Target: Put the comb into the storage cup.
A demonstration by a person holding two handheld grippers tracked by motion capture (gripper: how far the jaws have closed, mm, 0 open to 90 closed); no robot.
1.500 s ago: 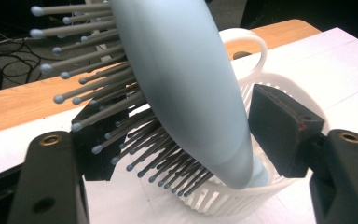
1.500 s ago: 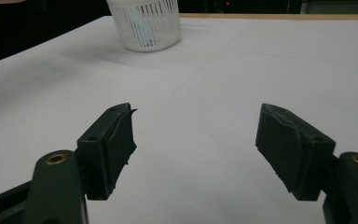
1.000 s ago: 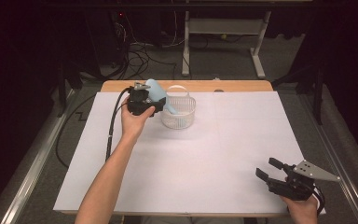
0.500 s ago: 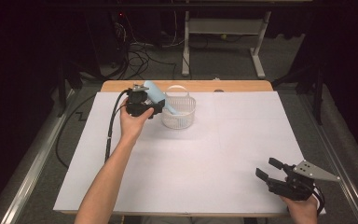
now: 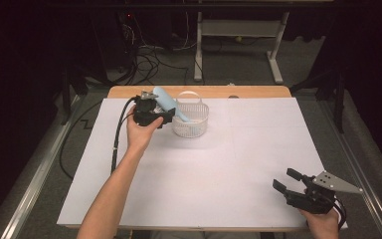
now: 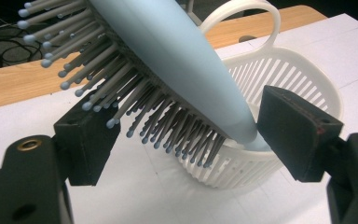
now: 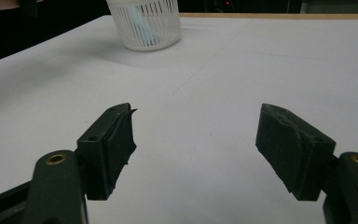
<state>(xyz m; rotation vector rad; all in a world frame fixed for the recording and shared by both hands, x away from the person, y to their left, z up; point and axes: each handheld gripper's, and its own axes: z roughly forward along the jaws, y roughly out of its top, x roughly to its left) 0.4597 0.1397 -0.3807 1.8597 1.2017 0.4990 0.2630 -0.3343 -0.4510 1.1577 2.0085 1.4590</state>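
A light blue hairbrush (image 5: 165,101) leans tilted into a white slatted basket (image 5: 193,121) at the back of the table, with one end down against the rim (image 6: 249,136). My left gripper (image 5: 169,116) is at the basket's left side. Its jaws have just been opening and now stand on either side of the brush (image 6: 177,60). The bristles (image 6: 135,116) brush past one pad, and the other pad stands just clear of the brush's lower end. My right gripper (image 5: 286,180) rests near the front right of the table, open and empty (image 7: 196,140).
White paper (image 5: 229,174) covers the table, with a strip of wood (image 5: 258,92) showing at its far edge. The basket (image 7: 144,23) stands far ahead of the right gripper. A black cable (image 5: 117,139) trails from the left gripper. Floor cables and a desk frame (image 5: 238,35) lie beyond the table.
The brush has sunk slightly lower into the basket. Both hands have stayed where they were.
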